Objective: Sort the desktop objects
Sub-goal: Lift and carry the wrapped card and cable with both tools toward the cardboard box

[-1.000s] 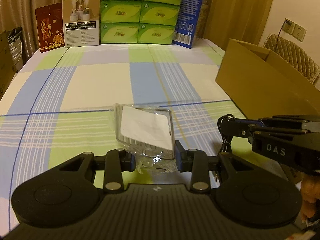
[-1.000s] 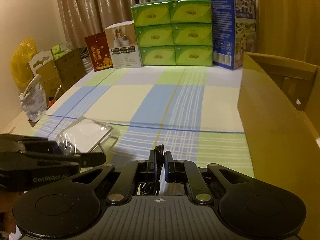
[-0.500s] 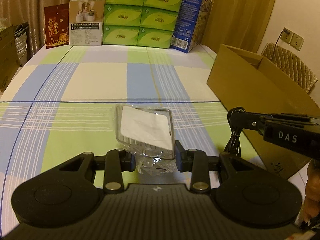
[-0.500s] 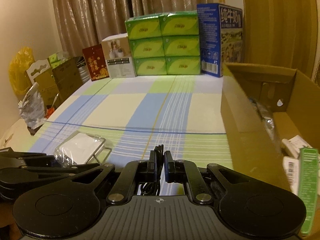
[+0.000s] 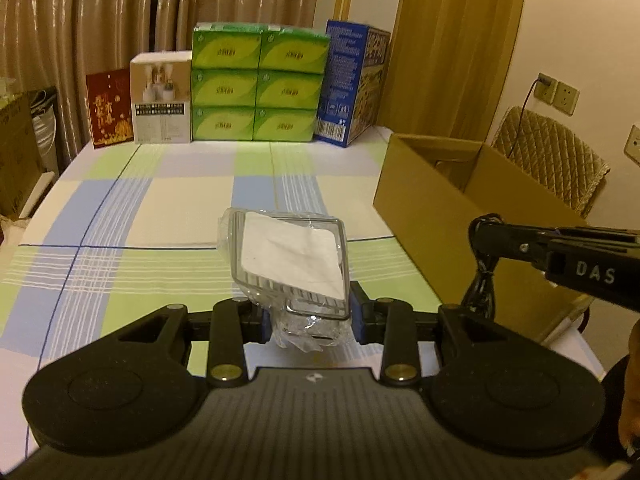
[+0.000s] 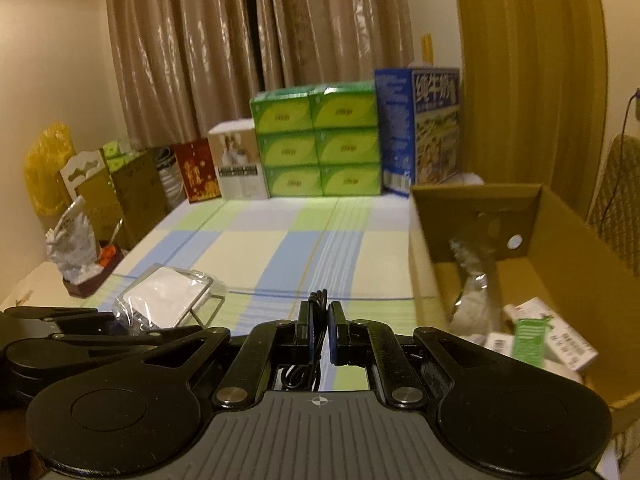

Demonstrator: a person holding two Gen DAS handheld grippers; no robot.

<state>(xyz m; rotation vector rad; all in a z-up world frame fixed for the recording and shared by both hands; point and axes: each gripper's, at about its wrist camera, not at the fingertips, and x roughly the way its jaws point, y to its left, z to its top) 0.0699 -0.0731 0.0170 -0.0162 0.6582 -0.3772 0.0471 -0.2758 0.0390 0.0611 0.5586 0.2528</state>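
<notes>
Checked tablecloth [image 5: 180,200] in blue, green and cream covers the table, curtains behind. Along the far edge: red card [image 5: 109,110], white product box [image 5: 161,109], stack of six green tissue packs [image 5: 258,86], blue carton [image 5: 352,82]. Open cardboard box [image 5: 432,216] sits at the right edge; right wrist view shows it already holds small packaged items [image 6: 532,332] and a crinkled foil-like wrapper [image 6: 472,280]. Left gripper [image 5: 310,316] is clamped on a wire-framed rack in clear plastic wrap [image 5: 290,260], a white sheet inside the wrap; rack is held up off the cloth, tilted, over the near middle of the table. Right gripper [image 6: 319,336] has its jaws pinched nearly together on a bundled black cable [image 6: 318,300]; loops of the cable hang below the fingers. From the left wrist view the right gripper comes in from the right with the cable dangling just beside the cardboard box's near left wall. Both loads are outside the box, clear of the table. Part of a hand [image 5: 630,380] shows at the right edge of that view.
</notes>
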